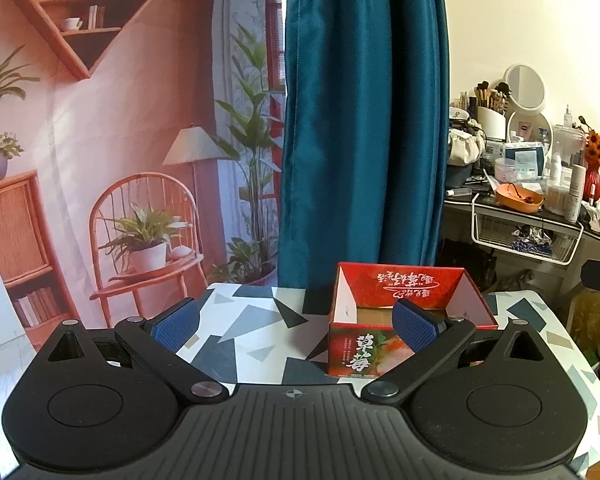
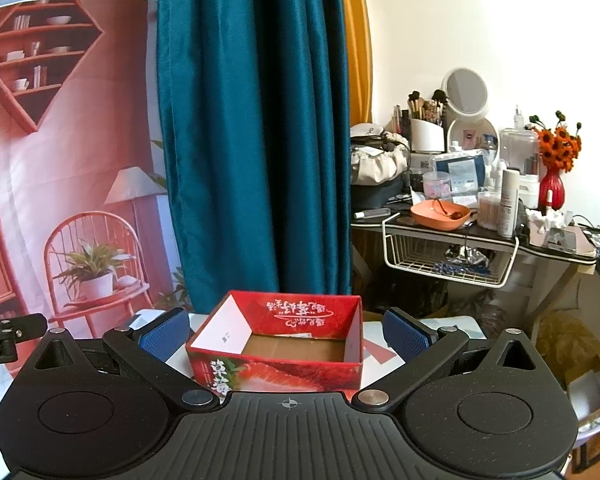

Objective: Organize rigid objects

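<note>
An open red strawberry-print cardboard box (image 1: 410, 286) stands on a table with a geometric-patterned cloth (image 1: 256, 320). It looks empty, with a brown bottom. My left gripper (image 1: 296, 326) is open and empty, just left of the box, its right finger in front of the box's front wall. In the right wrist view the same box (image 2: 276, 372) sits between the open fingers of my right gripper (image 2: 284, 338), which holds nothing. Part of the left gripper's body (image 2: 4, 336) shows at the left edge.
A teal curtain (image 1: 360, 120) hangs behind the table. A printed room backdrop (image 1: 100, 140) covers the left wall. A cluttered dressing table (image 2: 480, 224) with mirror, orange bowl, bottles and a wire basket stands to the right.
</note>
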Action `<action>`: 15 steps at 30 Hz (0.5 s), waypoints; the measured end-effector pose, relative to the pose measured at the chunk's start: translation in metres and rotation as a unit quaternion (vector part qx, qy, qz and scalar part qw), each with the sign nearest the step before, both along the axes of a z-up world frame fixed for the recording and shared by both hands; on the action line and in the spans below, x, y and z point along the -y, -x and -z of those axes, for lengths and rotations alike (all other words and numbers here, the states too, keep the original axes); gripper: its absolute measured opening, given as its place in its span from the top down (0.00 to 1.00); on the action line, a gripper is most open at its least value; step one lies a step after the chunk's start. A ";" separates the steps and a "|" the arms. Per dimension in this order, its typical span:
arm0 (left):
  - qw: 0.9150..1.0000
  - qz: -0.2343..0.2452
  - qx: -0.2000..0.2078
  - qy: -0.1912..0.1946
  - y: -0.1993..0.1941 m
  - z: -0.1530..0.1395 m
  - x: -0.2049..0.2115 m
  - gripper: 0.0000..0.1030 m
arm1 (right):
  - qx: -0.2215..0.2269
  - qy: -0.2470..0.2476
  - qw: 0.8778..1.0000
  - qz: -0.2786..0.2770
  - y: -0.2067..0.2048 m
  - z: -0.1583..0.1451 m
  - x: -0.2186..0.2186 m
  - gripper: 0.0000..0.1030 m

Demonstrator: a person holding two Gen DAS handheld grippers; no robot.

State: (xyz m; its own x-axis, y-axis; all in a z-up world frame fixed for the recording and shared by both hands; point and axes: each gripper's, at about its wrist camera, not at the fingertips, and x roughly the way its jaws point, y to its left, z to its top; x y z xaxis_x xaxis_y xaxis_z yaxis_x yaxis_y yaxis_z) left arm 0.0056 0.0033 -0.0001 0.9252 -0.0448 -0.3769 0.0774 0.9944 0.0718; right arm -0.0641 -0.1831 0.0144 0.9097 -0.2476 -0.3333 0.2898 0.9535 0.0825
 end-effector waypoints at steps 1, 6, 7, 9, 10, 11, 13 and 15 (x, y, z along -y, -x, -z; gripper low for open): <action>1.000 -0.001 -0.002 0.001 -0.001 0.000 0.000 0.00 | 0.001 -0.001 1.000 0.001 0.000 0.000 0.001 0.00; 1.000 -0.003 -0.012 0.004 -0.004 0.002 0.002 0.00 | 0.001 -0.006 1.000 0.003 -0.001 0.002 0.003 0.00; 1.000 -0.005 -0.010 0.004 -0.004 0.002 0.003 0.00 | 0.001 -0.007 1.000 0.003 -0.001 0.003 0.004 0.00; 1.000 -0.008 -0.006 0.002 -0.002 0.002 0.005 0.00 | 0.003 -0.006 1.000 -0.005 -0.001 0.003 0.004 0.00; 1.000 -0.010 -0.004 0.000 -0.003 0.002 0.005 0.00 | 0.004 -0.006 1.000 -0.010 -0.001 0.004 0.004 0.00; 1.000 -0.011 -0.004 0.000 -0.003 0.003 0.005 0.00 | 0.005 -0.006 1.000 -0.014 -0.001 0.006 0.004 0.00; 1.000 -0.012 -0.007 0.000 -0.005 0.005 0.004 0.00 | 0.006 -0.005 1.000 -0.018 -0.003 0.009 0.005 0.00; 1.000 -0.014 -0.013 -0.001 -0.008 0.008 0.005 0.00 | 0.005 -0.005 1.000 -0.017 -0.005 0.012 0.006 0.00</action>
